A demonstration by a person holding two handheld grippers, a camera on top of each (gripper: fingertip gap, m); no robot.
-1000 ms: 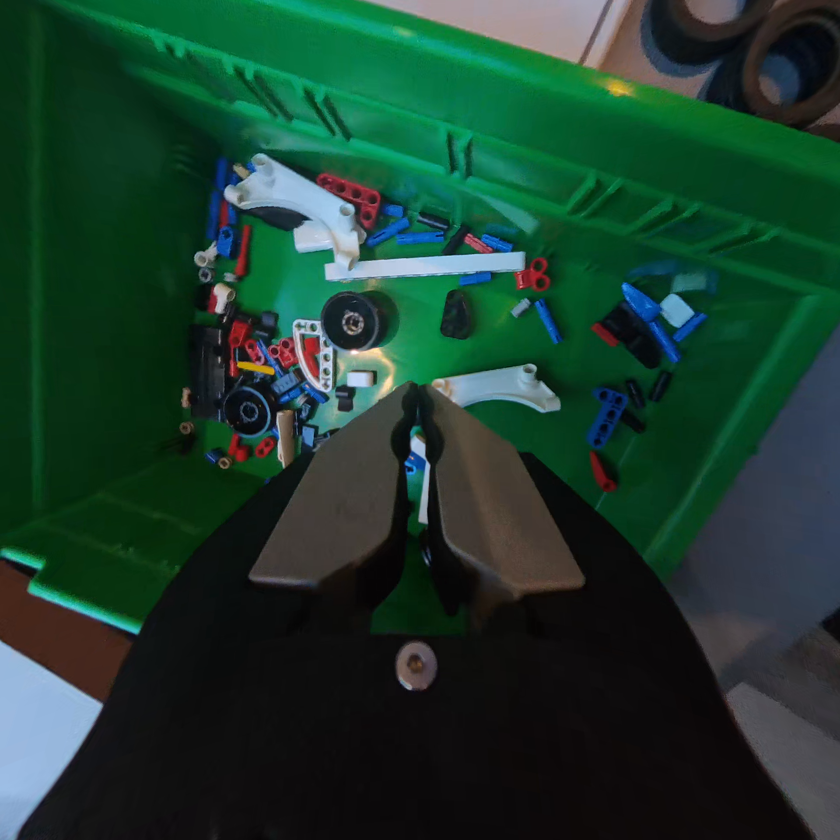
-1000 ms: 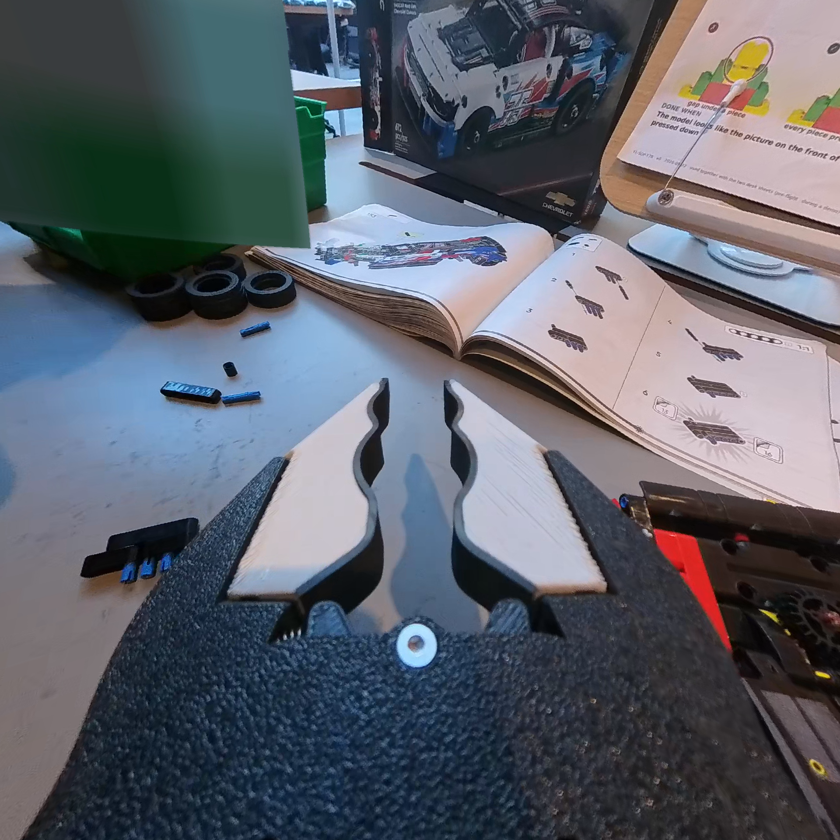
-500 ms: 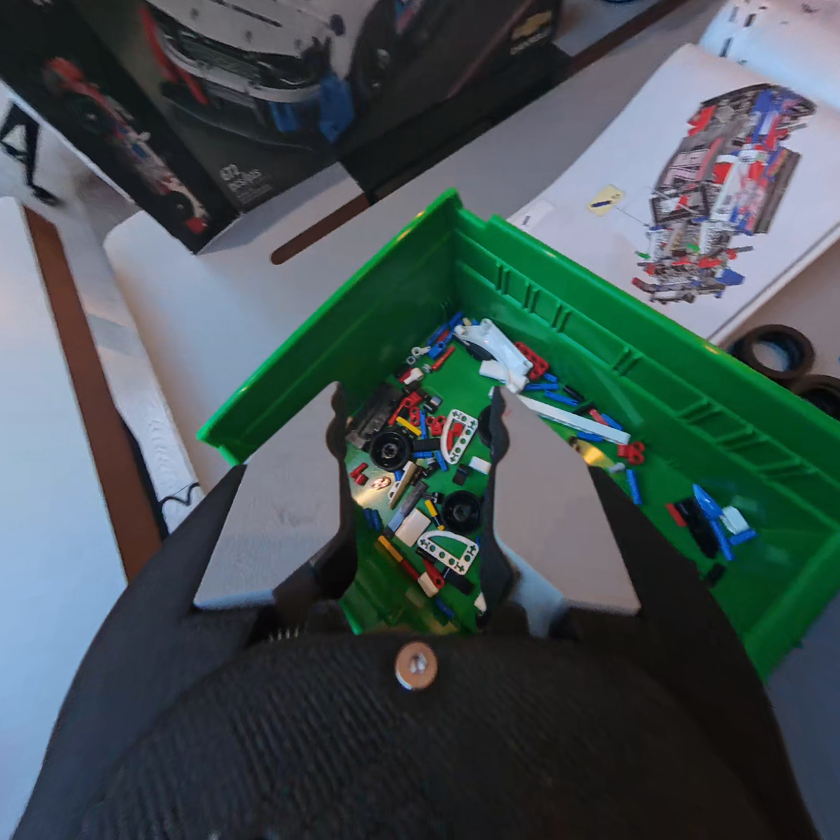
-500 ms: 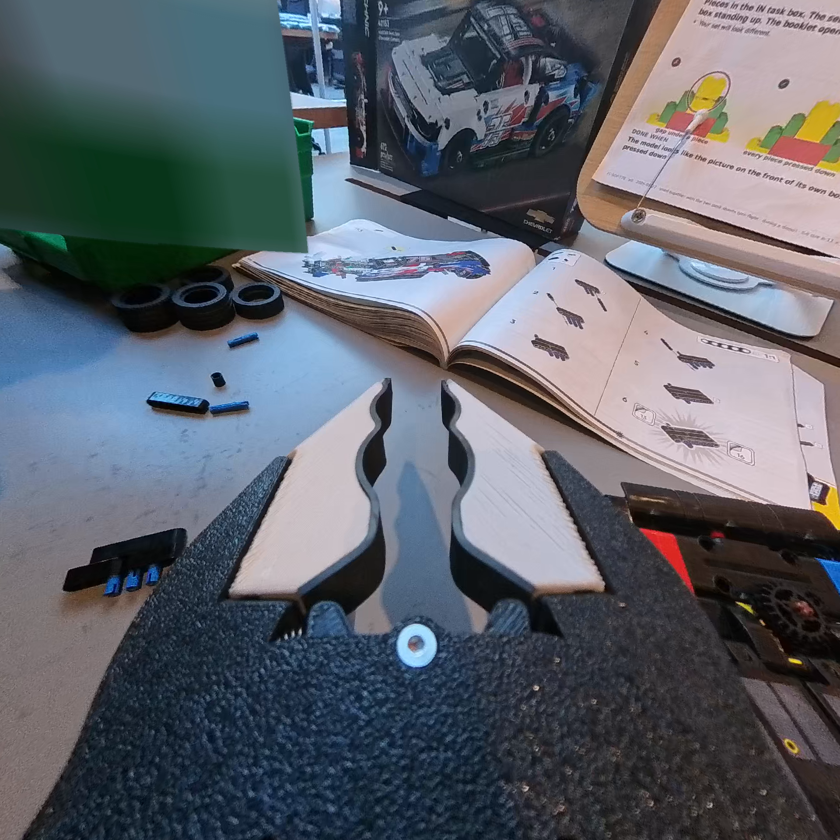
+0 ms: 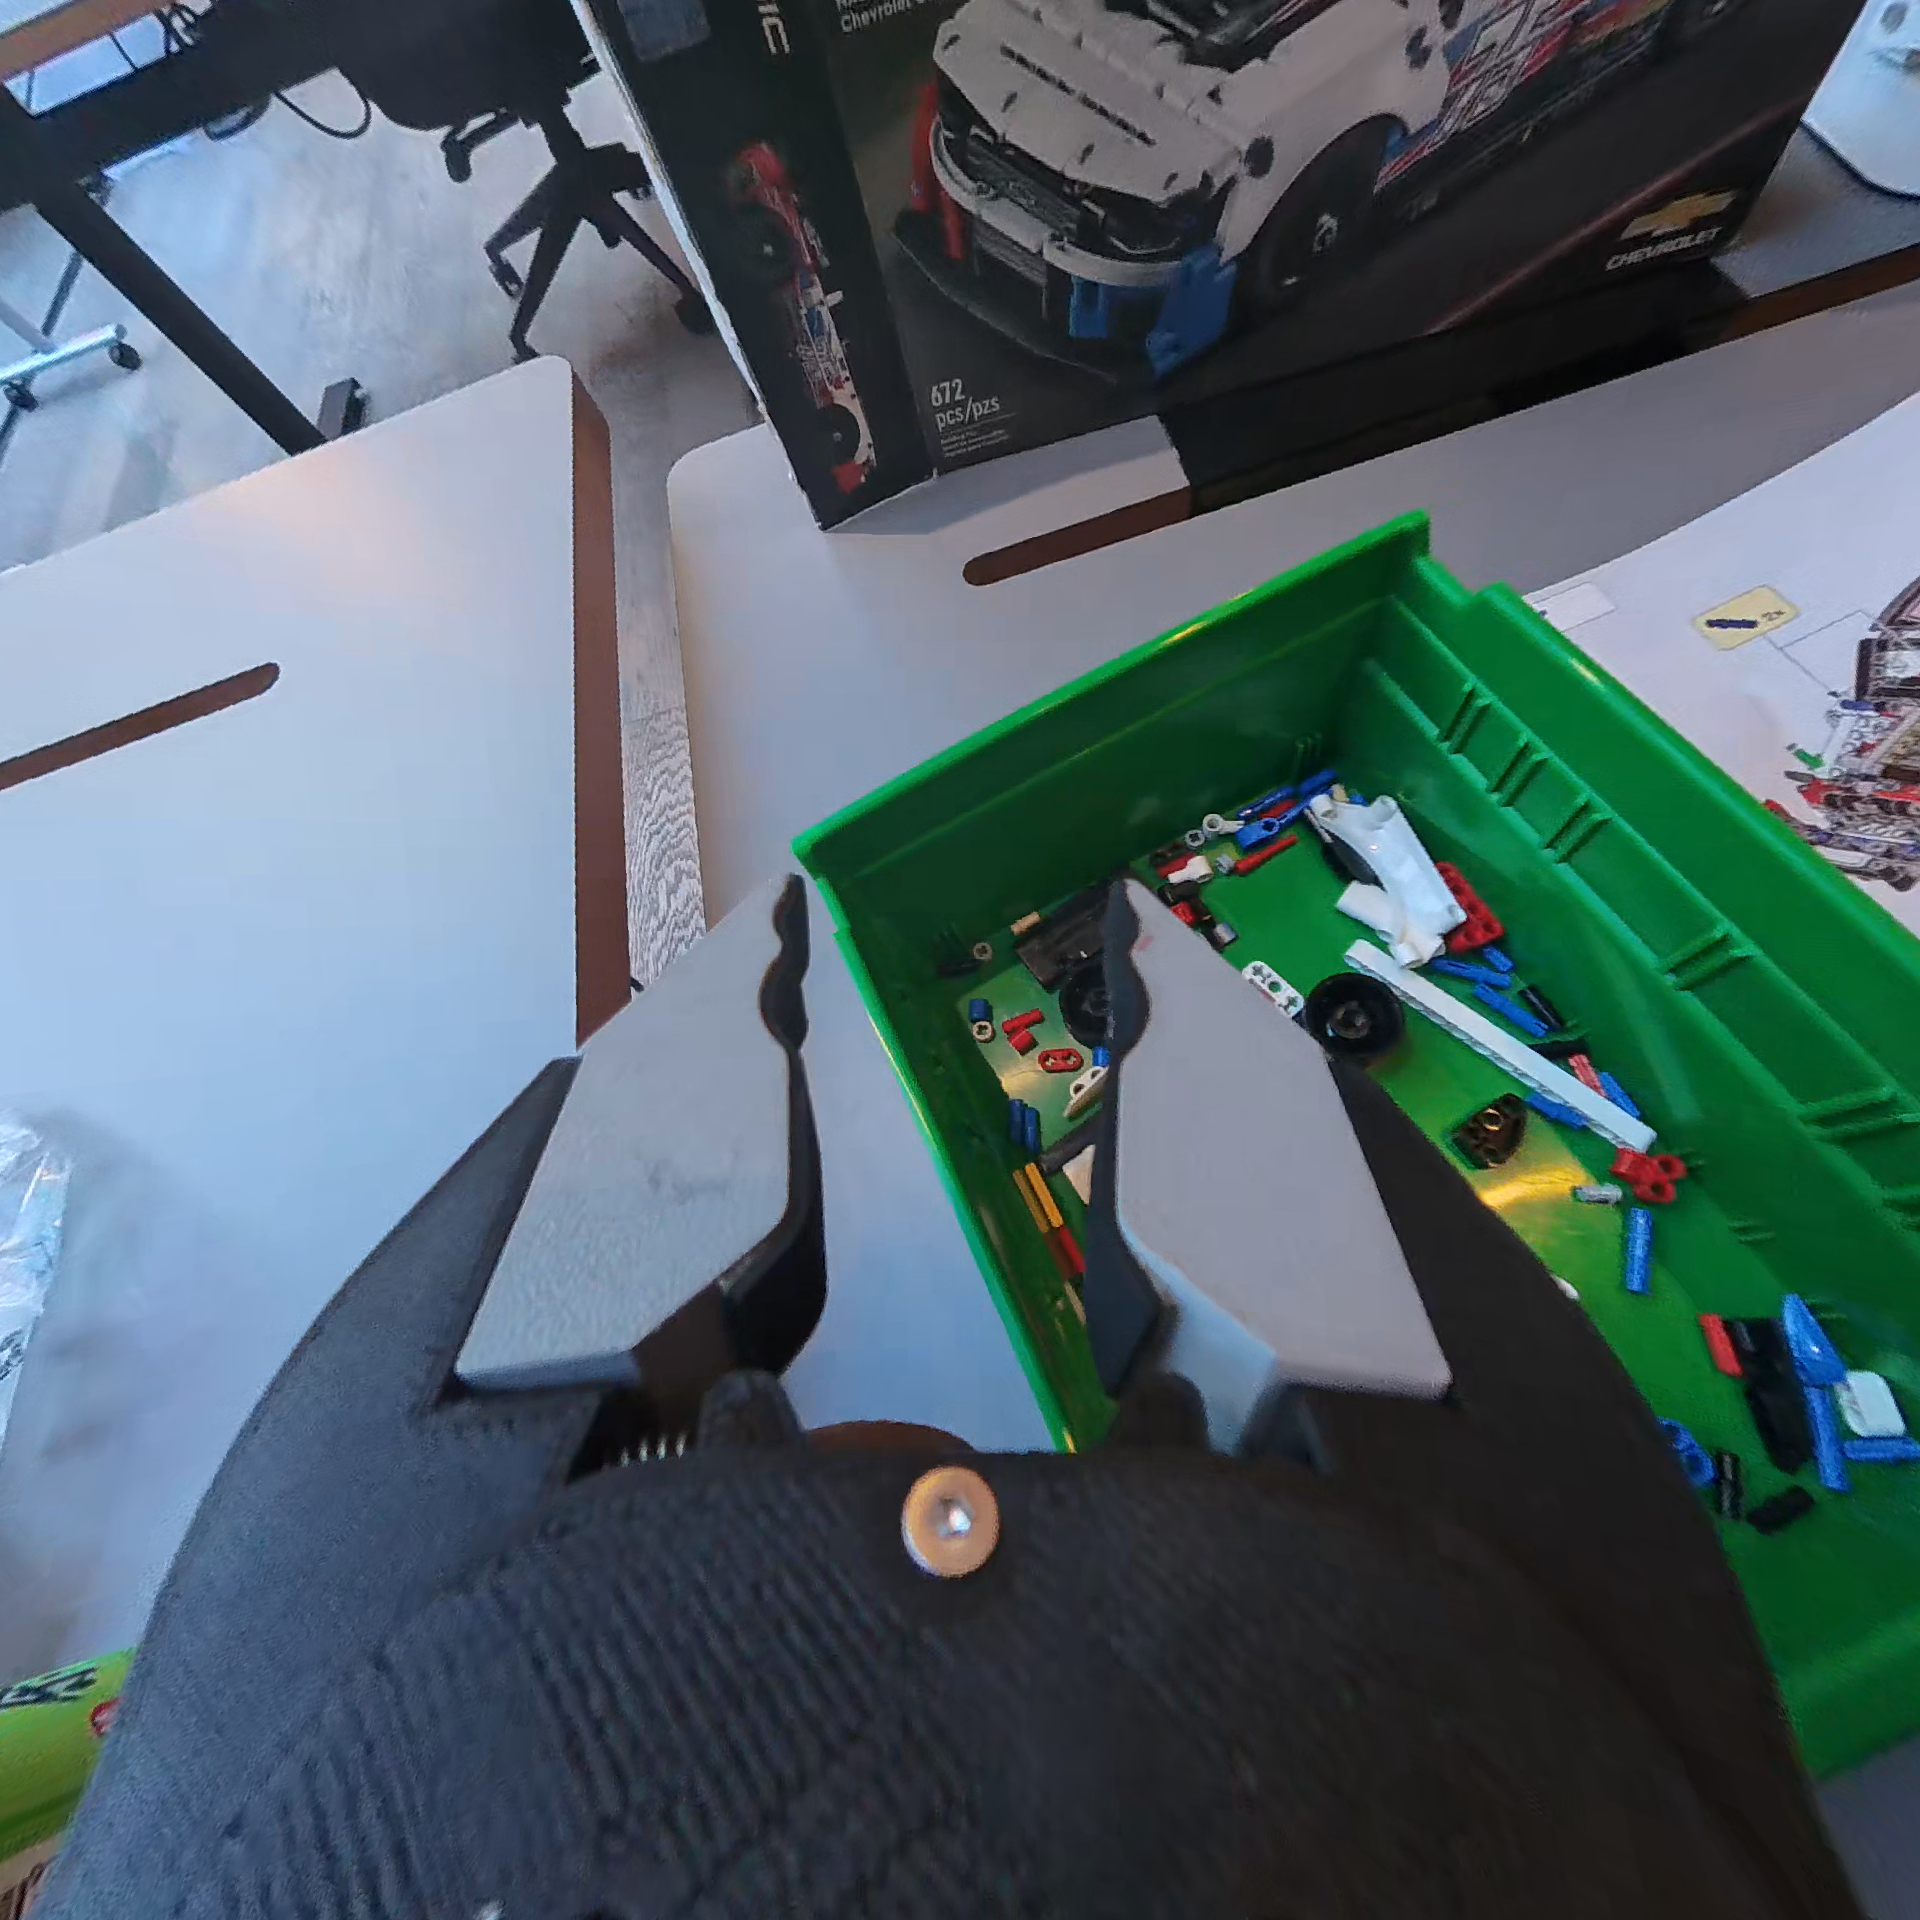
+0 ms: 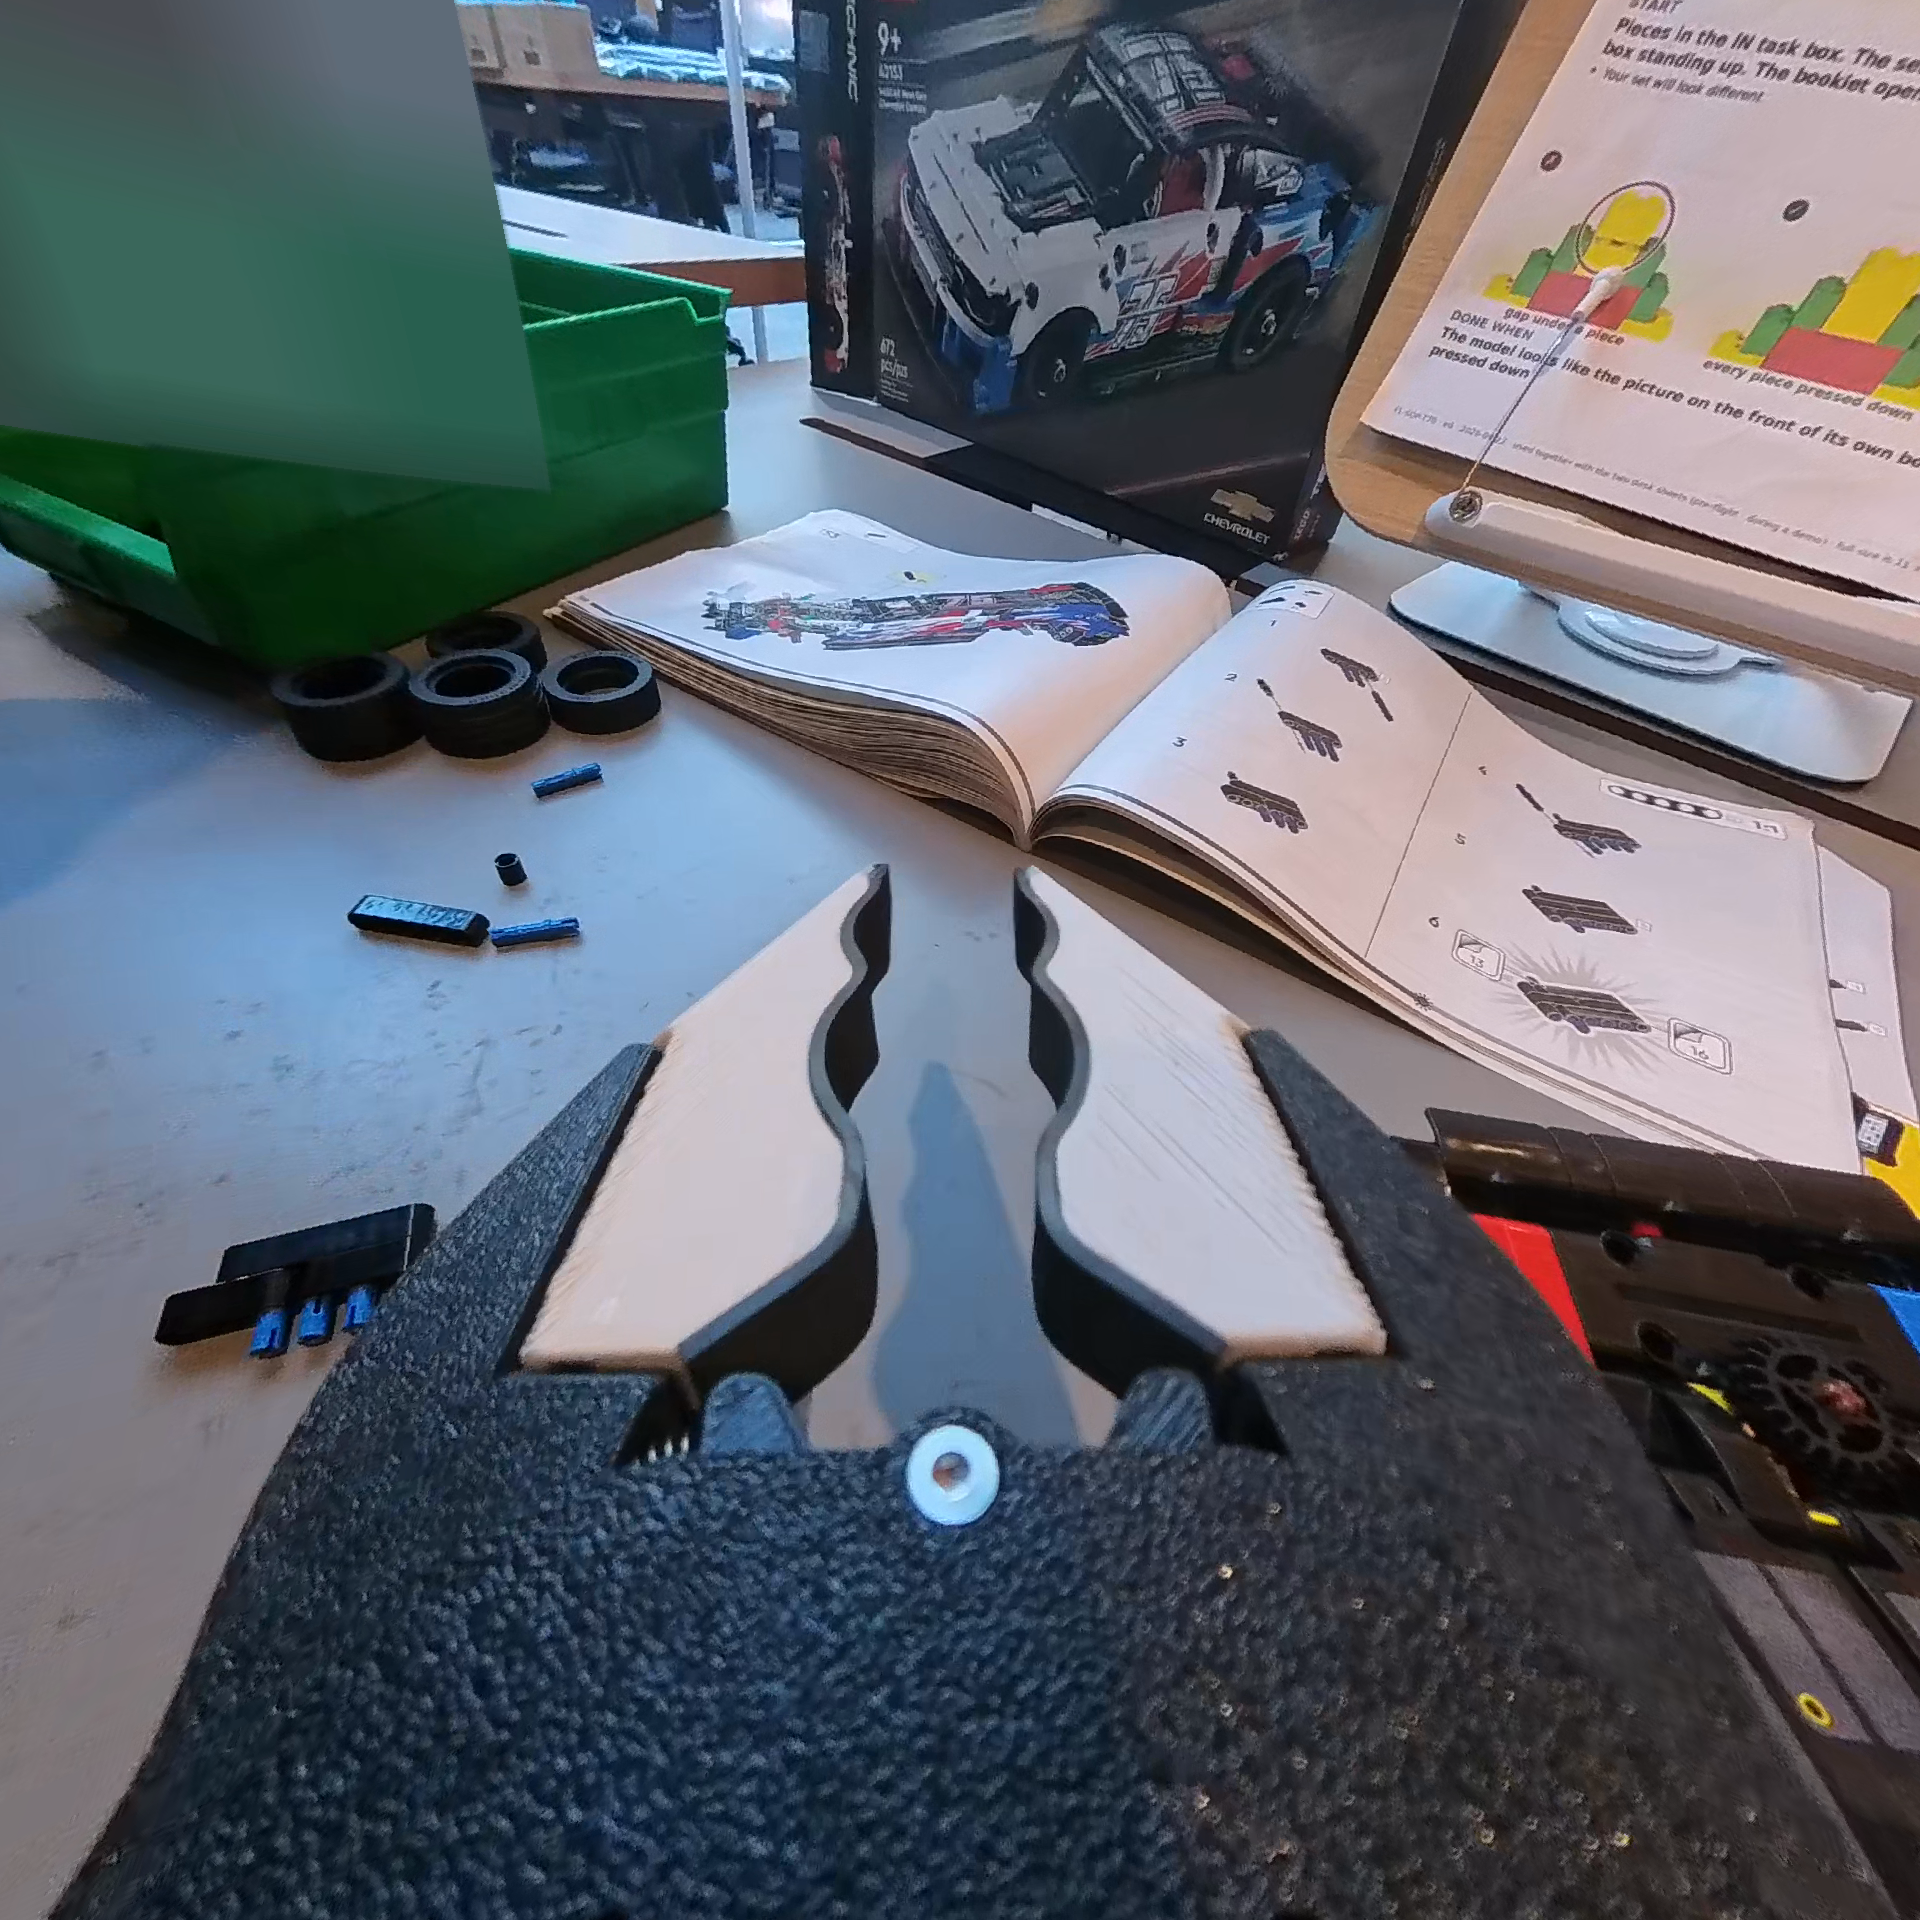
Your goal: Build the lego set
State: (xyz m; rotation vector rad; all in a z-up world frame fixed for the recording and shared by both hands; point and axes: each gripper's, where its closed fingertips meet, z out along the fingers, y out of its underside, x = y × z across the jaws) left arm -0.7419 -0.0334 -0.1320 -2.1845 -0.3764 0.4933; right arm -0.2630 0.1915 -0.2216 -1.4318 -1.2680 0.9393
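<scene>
The left gripper [image 5: 951,925] hangs over the near left corner of the green bin [image 5: 1091,727], with its jaws wide apart and nothing between them. Its left finger is over the bare tabletop [image 5: 312,831] and its right finger is over the bin, so the bin's left wall runs up through the gap. Loose lego bits [image 5: 1455,1039] lie on the bin floor: red, blue, black and white ones, a long white beam [image 5: 1496,1044], a white curved piece [image 5: 1387,873] near the far corner and a black wheel [image 5: 1351,1018] just right of the right finger. All of them are below the jaws and not touched. The set's box [image 5: 1195,208] stands at the far edge of the tabletop, behind the bin. The right gripper [image 6: 951,894] is low over the tabletop with its jaws a little apart and empty; only bare tabletop shows in the gap. The open booklet [image 6: 1143,748] lies ahead of it and to the right. To the left of the jaws lie a black beam [image 6: 416,922] with a blue pin [image 6: 533,931] touching its end, a small black bush [image 6: 509,869] and another blue pin [image 6: 566,779] farther off. Nearer, at the left, is a black piece with blue pins [image 6: 296,1294]. Four black tyres [image 6: 468,691] sit by the bin. The half-built car [image 6: 1714,1351] lies at the right edge, just beside the right gripper. A stand with a sheet [image 6: 1662,312] is at the far right.
</scene>
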